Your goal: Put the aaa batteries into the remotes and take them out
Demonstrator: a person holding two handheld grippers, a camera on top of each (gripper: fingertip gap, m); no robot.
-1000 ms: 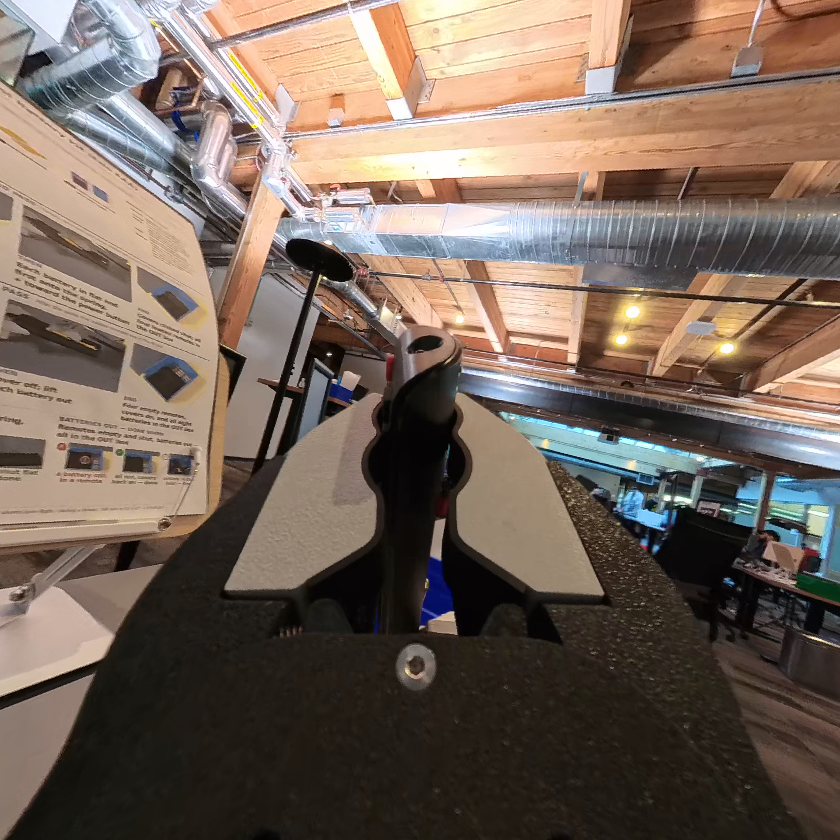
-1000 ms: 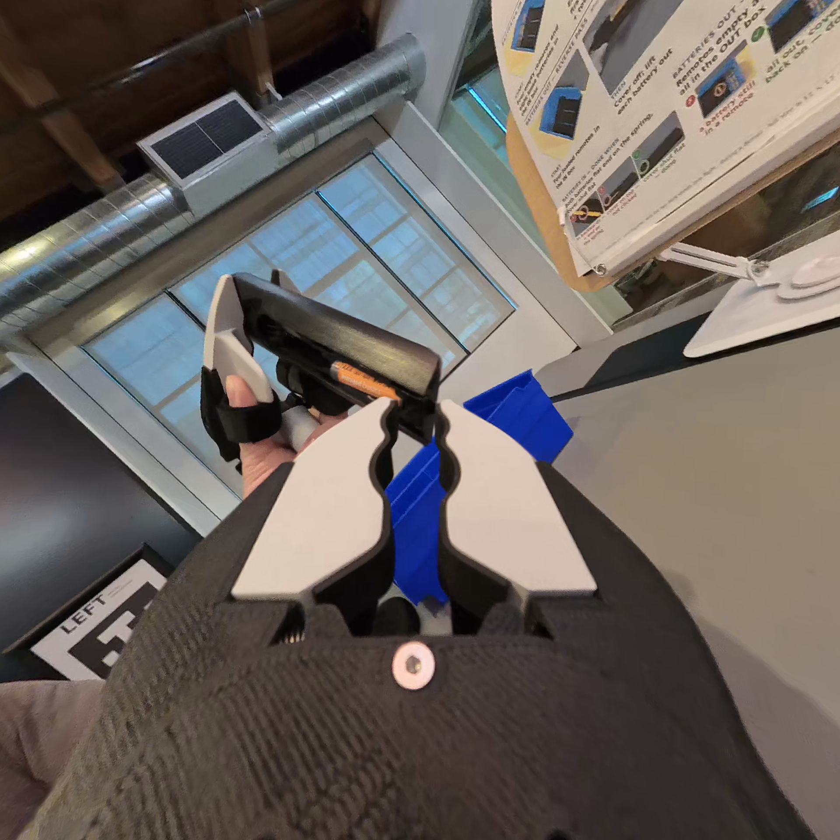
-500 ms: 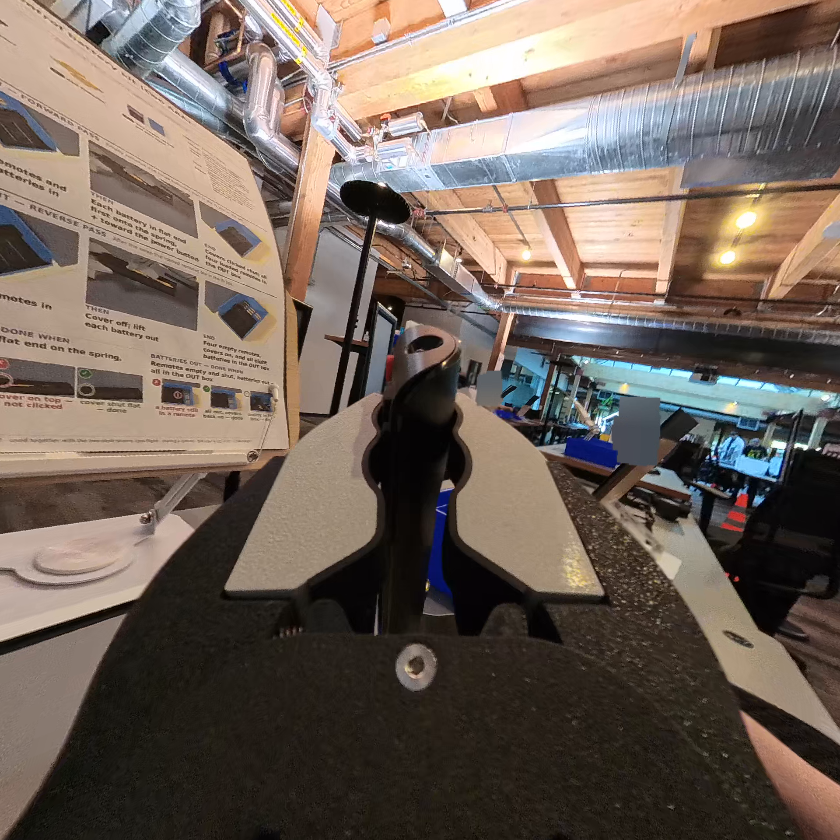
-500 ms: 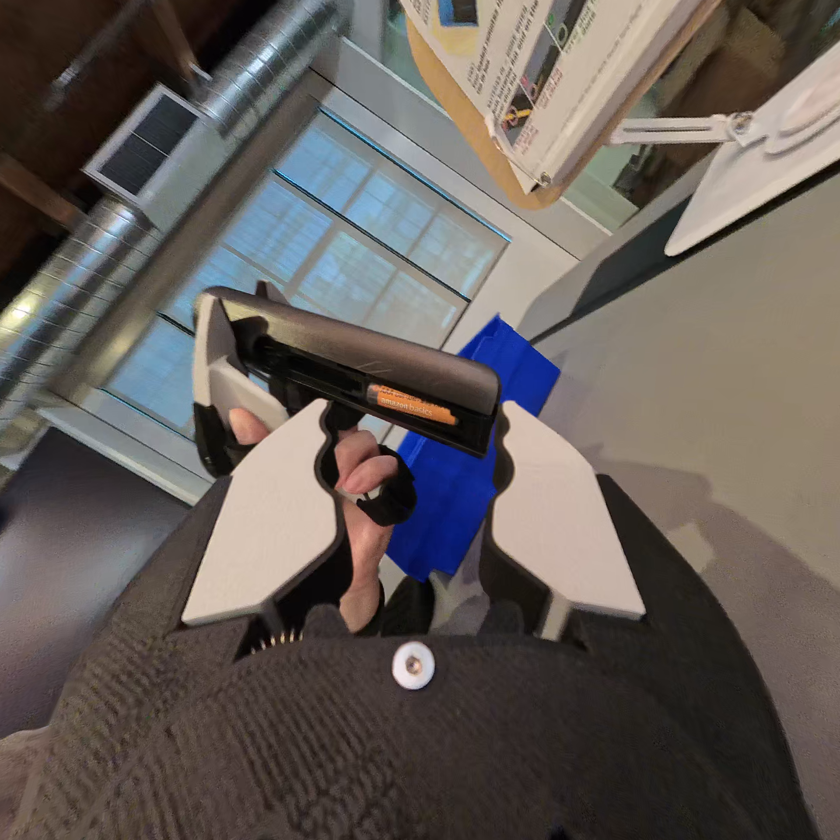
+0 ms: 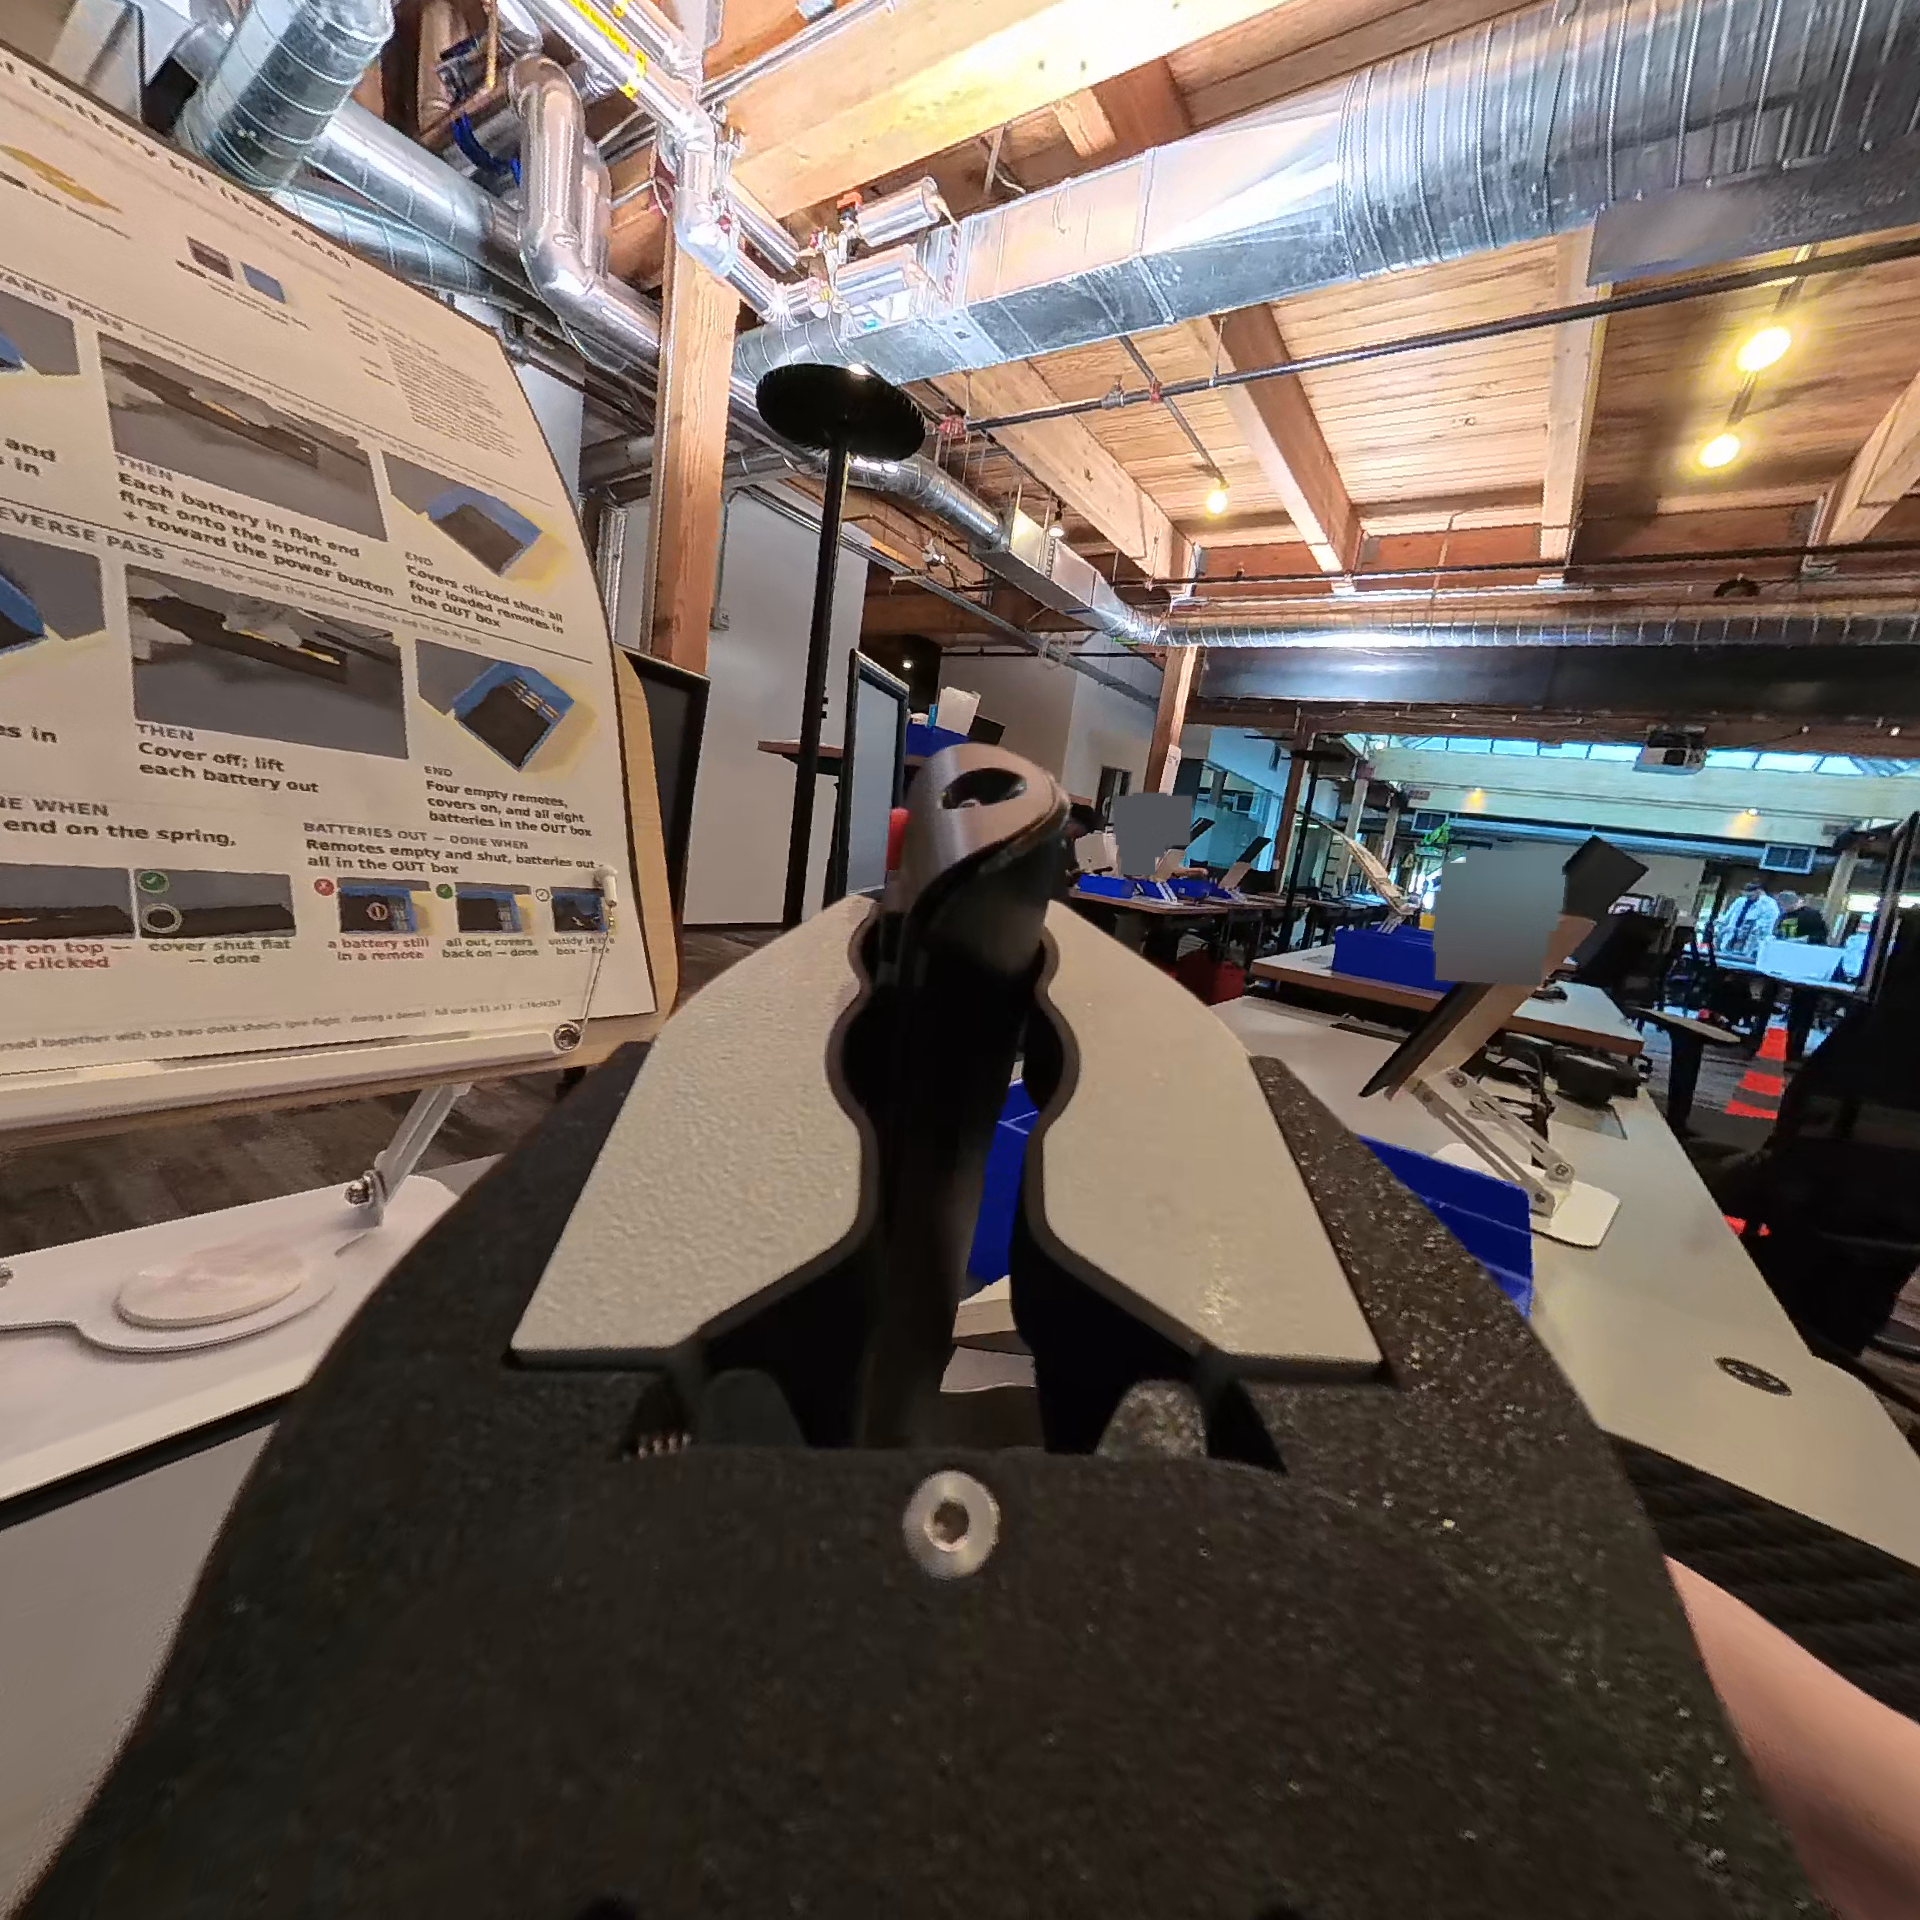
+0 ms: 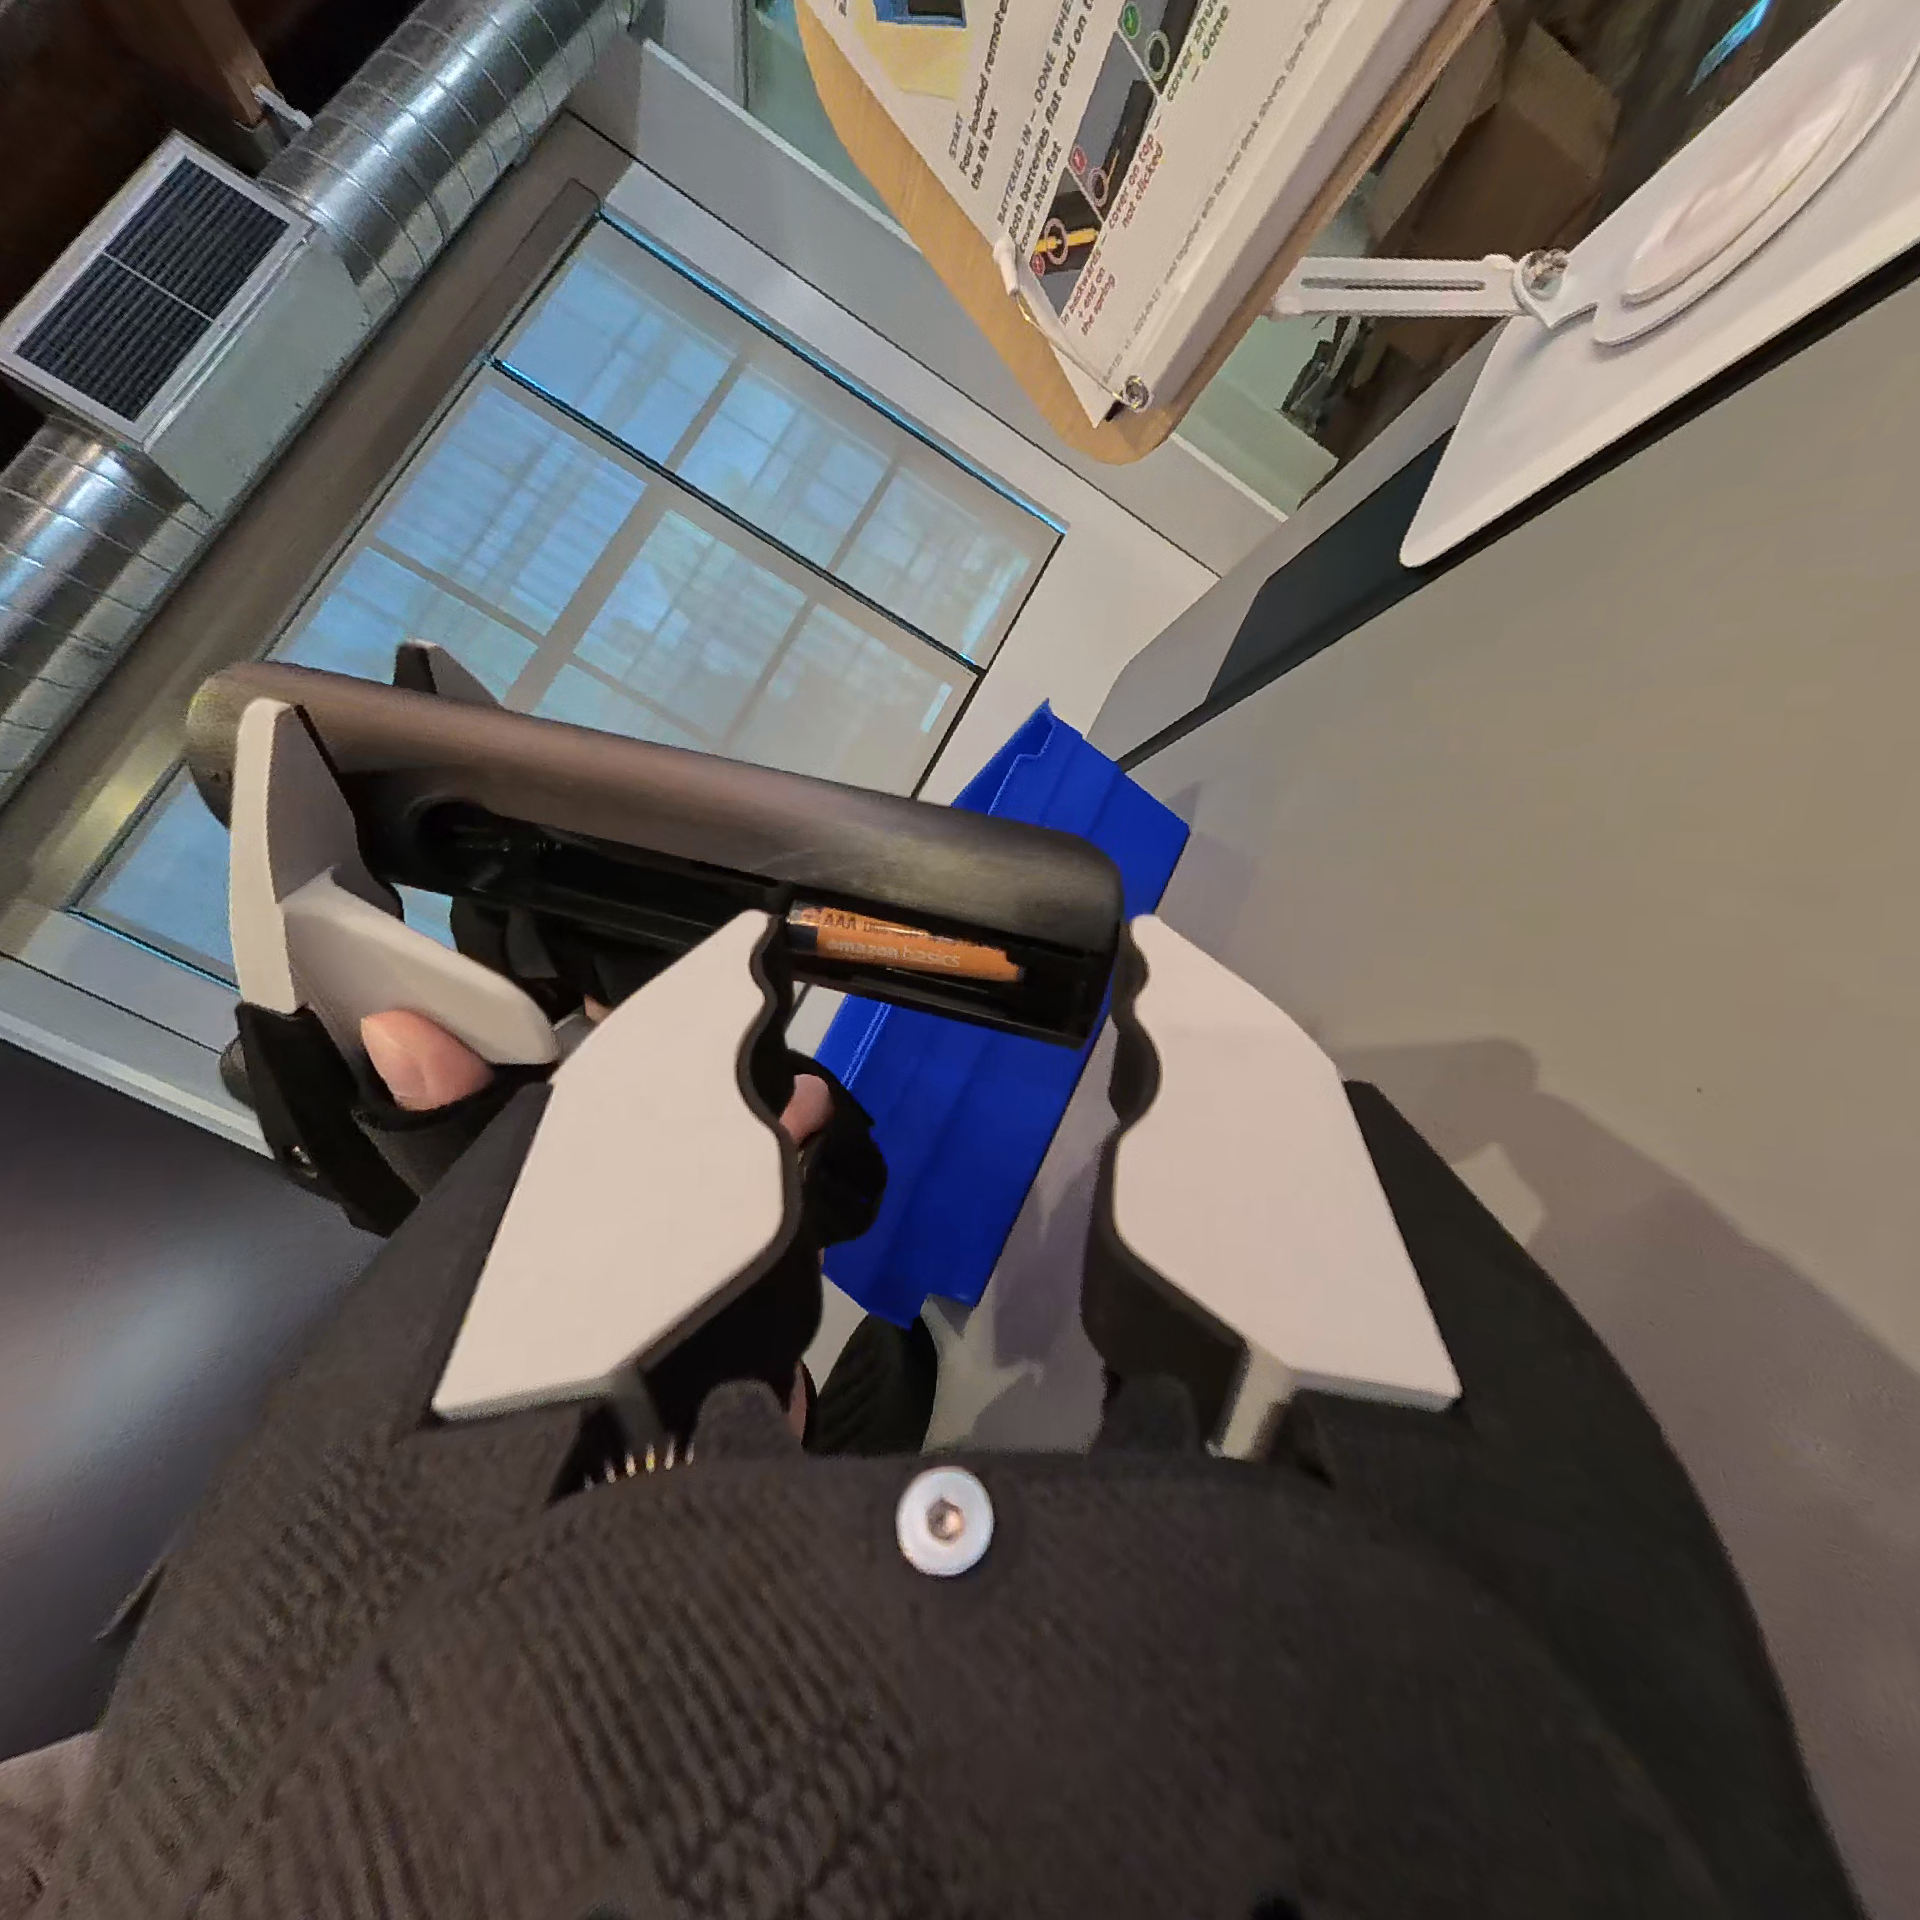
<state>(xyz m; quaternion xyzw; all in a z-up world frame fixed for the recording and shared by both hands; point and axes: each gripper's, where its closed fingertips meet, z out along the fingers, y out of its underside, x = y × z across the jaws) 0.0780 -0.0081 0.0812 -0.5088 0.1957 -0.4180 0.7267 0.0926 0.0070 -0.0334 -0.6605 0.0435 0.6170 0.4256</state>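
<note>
My left gripper [image 5: 945, 935] is shut on a black remote [image 5: 956, 935] and holds it on edge in the air, its end sticking up past the fingertips. In the right wrist view the same remote [image 6: 665, 810] lies across the frame with its battery bay open. One orange and black AAA battery [image 6: 904, 951] sits in the bay near the remote's right end. The left gripper [image 6: 281, 862] clamps the remote's far left end. My right gripper [image 6: 945, 956] is open and empty, its fingertips on either side of the battery end of the remote.
A blue bin [image 6: 997, 1039] stands on the grey table [image 6: 1558, 935] behind the remote; it also shows in the left wrist view [image 5: 1455, 1216]. An instruction board on a white stand [image 5: 312, 675] is at the back left. Other tables and people are far behind.
My right gripper has opened from nearly shut to wide and now flanks the battery end of the remote. The left gripper has tilted down with the remote still held.
</note>
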